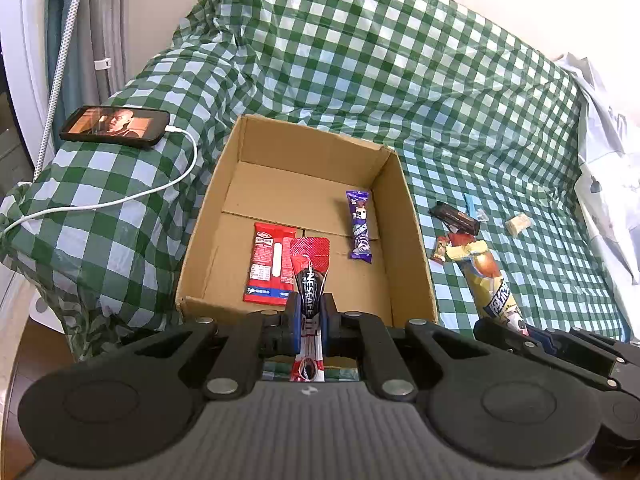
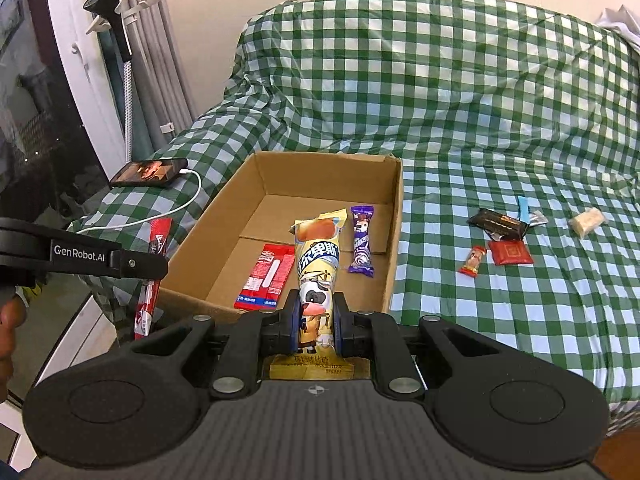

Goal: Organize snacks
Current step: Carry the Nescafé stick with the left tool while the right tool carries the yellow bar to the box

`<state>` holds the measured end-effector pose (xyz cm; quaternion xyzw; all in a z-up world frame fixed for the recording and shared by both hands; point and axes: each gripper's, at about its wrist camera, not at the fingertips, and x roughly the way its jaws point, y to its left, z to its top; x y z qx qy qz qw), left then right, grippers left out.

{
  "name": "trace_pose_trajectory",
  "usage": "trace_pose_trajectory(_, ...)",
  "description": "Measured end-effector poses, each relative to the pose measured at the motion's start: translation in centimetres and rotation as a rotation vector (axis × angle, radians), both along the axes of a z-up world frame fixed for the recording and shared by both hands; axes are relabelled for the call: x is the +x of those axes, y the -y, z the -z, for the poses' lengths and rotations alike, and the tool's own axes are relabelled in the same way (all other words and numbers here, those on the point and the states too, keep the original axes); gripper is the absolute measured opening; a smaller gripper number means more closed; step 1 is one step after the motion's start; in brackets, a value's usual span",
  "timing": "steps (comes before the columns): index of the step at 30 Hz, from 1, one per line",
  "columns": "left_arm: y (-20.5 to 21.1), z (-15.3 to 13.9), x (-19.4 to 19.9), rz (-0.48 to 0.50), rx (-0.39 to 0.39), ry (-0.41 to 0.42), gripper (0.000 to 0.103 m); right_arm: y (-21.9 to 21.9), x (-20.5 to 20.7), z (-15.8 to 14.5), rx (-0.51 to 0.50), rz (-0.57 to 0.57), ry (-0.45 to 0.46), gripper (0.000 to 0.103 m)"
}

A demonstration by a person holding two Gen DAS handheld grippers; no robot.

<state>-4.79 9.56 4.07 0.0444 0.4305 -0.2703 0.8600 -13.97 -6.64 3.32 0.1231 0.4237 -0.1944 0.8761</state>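
An open cardboard box (image 1: 412, 216) (image 2: 394, 216) sits on a green checked cloth. Inside lie a red packet (image 1: 267, 264) (image 2: 267, 276) and a purple snack bar (image 1: 360, 226) (image 2: 362, 244). My left gripper (image 1: 311, 314) is shut on a red Nescafe stick (image 1: 310, 268), held over the box's near wall; it also shows in the right wrist view (image 2: 154, 264). My right gripper (image 2: 316, 320) is shut on a yellow cow-print snack pack (image 2: 318, 264), held above the box's near edge; the pack also shows in the left wrist view (image 1: 486, 276).
Loose snacks lie on the cloth right of the box: a dark bar (image 2: 498, 222), a red square packet (image 2: 511, 253), a small orange candy (image 2: 474, 261), a pale piece (image 2: 586, 220). A phone (image 1: 114, 126) on a white cable rests on the left.
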Motion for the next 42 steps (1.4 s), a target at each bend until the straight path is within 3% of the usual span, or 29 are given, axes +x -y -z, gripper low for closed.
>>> trace_pose_trajectory(21,0.3,-0.1,1.6,-0.032,-0.004,0.004,0.010,0.8,0.1,0.6,0.011,0.000,-0.013,0.016)
trace_pose_trajectory(31,1.3,-0.1,4.0,-0.042,-0.013,0.002,0.010,1.9,2.3,0.7,-0.011,-0.009,-0.009,0.016)
trace_pose_trajectory(42,3.8,1.4,8.6,-0.044,0.005,-0.023,0.010,4.3,6.1,3.1,0.002,-0.024,-0.038,0.016)
